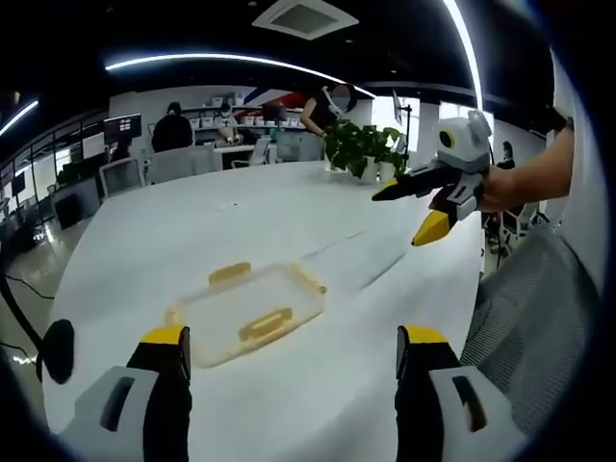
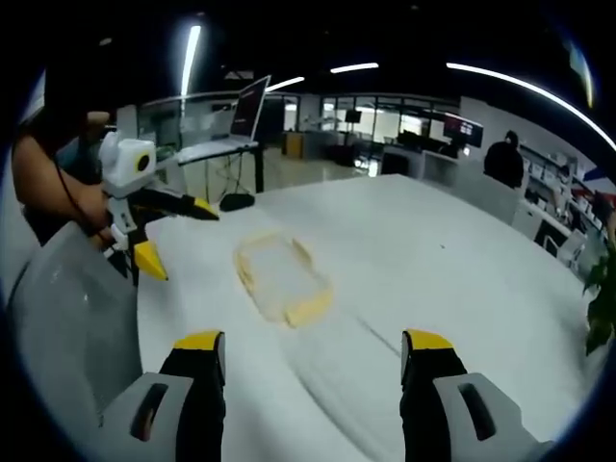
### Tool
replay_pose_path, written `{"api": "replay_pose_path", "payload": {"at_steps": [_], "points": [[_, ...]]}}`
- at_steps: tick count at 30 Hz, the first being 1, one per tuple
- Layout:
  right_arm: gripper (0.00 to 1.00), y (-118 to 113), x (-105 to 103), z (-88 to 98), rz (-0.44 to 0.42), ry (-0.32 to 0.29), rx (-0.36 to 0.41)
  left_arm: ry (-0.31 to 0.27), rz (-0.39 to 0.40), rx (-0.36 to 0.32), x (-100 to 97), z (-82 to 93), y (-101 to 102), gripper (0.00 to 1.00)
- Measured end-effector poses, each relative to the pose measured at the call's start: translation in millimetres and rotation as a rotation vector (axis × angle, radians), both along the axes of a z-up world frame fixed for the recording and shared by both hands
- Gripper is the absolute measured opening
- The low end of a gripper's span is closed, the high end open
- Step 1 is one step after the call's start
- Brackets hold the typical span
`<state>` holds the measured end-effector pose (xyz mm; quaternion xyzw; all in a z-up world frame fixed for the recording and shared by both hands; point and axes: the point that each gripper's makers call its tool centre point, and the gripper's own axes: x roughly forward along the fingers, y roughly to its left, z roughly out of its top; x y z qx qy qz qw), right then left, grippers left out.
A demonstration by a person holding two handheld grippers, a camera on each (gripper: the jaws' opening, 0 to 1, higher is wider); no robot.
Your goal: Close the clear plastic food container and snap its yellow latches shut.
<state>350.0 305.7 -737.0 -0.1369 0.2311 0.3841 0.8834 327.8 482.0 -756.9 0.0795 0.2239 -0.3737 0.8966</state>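
Ideally, both wide-spread tongs, left and right, descend squarely over the clear rectangular yellow-latched plastic container on the white counter.

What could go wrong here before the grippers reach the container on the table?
The clear container lies alone on the smooth white table, so pressing a yellow latch may push the container sideways rather than snap it. Both the left gripper and the right gripper are open and away from it, so nothing steadies it.

One container, two grippers
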Motion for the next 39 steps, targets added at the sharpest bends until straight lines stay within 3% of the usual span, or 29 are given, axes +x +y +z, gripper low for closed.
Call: {"api": "replay_pose_path", "payload": {"at_steps": [31, 39], "points": [[0.73, 31, 11, -11.1, 0.111, 0.012, -0.042, 0.012, -0.051, 0.06, 15.1, -10.6, 7, 0.86], [0.72, 34, 17, -24.5, 0.103, 0.042, -0.044, 0.031, -0.065, 0.07, 21.8, -19.7, 6, 0.85]]}}
